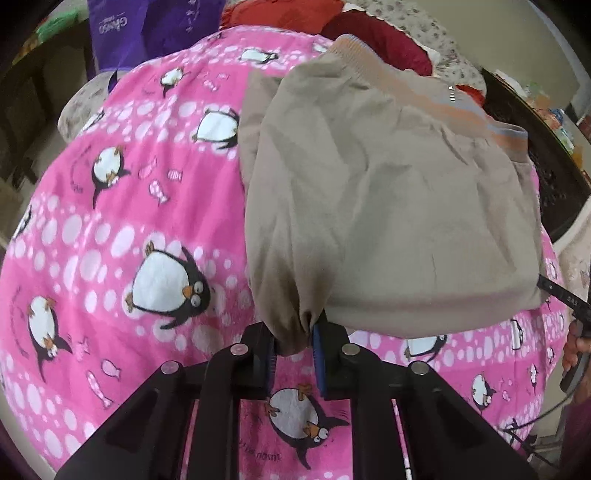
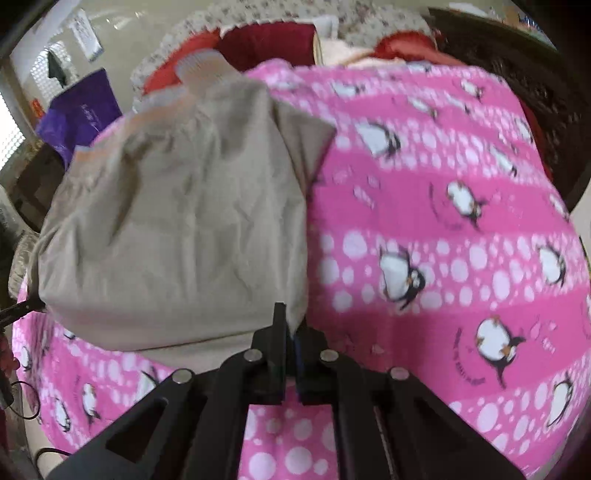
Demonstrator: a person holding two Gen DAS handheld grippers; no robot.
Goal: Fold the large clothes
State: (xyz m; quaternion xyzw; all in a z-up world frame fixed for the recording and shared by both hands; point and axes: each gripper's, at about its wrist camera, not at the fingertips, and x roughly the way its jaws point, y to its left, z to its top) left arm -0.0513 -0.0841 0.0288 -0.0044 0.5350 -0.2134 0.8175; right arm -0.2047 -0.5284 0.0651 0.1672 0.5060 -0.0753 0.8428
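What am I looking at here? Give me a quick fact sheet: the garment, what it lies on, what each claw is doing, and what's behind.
garment: beige garment, partly folded, ribbed orange-trimmed band at its far edge
surface: pink penguin blanket
left gripper: shut on a bunched near corner of the garment
right gripper: shut on the garment's other near corner
background: red clothes and a purple bag beyond the blanket
fold stage: both near corners pinched, not yet lifted

Purple bag [image 1: 122, 33], top left of left wrist view: white brand print, upside down, roughly "GANSO". Small lettering on pink penguin blanket [image 1: 110, 229]: illegible.
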